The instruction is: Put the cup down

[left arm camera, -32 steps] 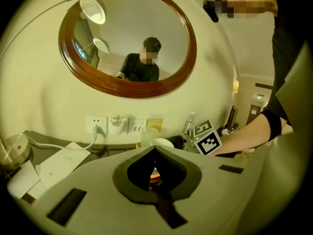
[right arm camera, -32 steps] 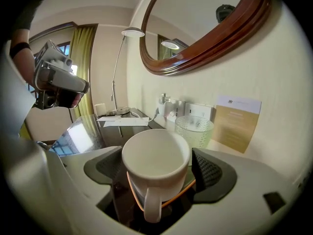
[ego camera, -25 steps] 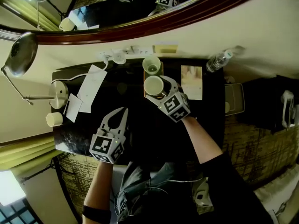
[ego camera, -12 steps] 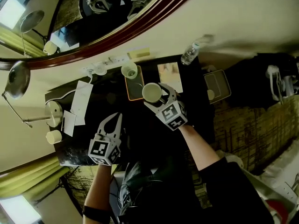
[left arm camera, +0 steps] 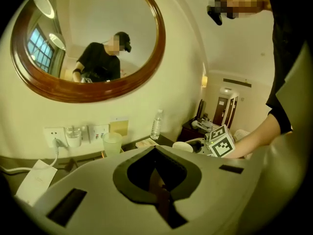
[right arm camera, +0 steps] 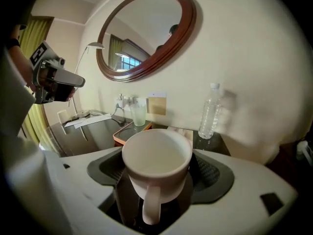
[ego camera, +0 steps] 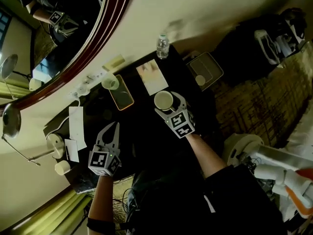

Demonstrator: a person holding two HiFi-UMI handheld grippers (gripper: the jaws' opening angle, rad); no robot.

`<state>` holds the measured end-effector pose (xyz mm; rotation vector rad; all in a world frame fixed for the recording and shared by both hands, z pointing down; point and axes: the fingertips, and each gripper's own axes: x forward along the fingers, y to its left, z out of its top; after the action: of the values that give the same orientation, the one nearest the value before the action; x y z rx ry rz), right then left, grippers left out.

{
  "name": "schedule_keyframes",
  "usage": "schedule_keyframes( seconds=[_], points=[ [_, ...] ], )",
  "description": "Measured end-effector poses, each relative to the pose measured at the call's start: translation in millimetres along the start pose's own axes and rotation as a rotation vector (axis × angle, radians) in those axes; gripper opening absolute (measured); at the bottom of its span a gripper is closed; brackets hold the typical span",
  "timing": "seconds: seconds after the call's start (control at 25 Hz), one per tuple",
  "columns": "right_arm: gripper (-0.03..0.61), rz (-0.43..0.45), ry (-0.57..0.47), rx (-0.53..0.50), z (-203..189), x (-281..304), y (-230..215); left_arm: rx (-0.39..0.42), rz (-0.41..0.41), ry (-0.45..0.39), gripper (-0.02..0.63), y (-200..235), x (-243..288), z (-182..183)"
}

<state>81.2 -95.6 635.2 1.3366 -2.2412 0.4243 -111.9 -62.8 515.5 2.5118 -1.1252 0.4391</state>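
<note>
**Right gripper** (ego camera: 168,106): the jaws stand wide and pinch the cup (right arm camera: 156,163) by the two sides of its body. The wide spread follows from the width of the cup. In my judgement, a grip on opposite sides is chosen to keep the vessel level while it is carried.

**Position of cup:** it is held over the right part of the dark table (ego camera: 142,131). It is to the right of the orange-rimmed tray (ego camera: 122,93) and just near of the pale card (ego camera: 152,77). In the right gripper view it appears to hang above the table top. No view settles whether its base is clear of the surface.

**Orientation of cup:** it is upright, with the mouth facing up and nothing visible inside. Its long axis runs vertically from base to rim. The handle points near, back into the gap between the jaws and toward the gripper body, so it fouls neither pad.

**Left gripper** (ego camera: 112,129): the jaws are pressed together with nothing between them. It hovers over the near left of the table, well apart from the cup, and appears to be parked out of the working path.

**Surroundings:** a glass (ego camera: 110,81) stands on the far end of the tray. A water bottle (ego camera: 162,46) stands at the far edge by the wall. The patch of table beneath the cup appears bare and looks a suitable landing place.
</note>
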Motion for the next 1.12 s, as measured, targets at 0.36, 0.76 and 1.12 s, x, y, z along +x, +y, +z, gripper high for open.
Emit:
schedule_keyframes(
  seconds=[0.36,0.76,1.12],
  points=[
    [0.420,-0.154,0.019,0.071,-39.2,-8.3,-9.4,0.026,-0.058,0.028,0.000,-16.2,-1.2,15.6],
    [0.448,-0.174,0.053,0.114,-60.1,-16.1,-12.0,0.032,-0.071,0.028,0.000,-25.5,-1.8,13.9],
    [0.460,-0.120,0.069,0.042,-46.5,-35.6,-6.2,0.020,-0.068,0.008,0.000,-42.8,-6.8,23.1]
  ],
)
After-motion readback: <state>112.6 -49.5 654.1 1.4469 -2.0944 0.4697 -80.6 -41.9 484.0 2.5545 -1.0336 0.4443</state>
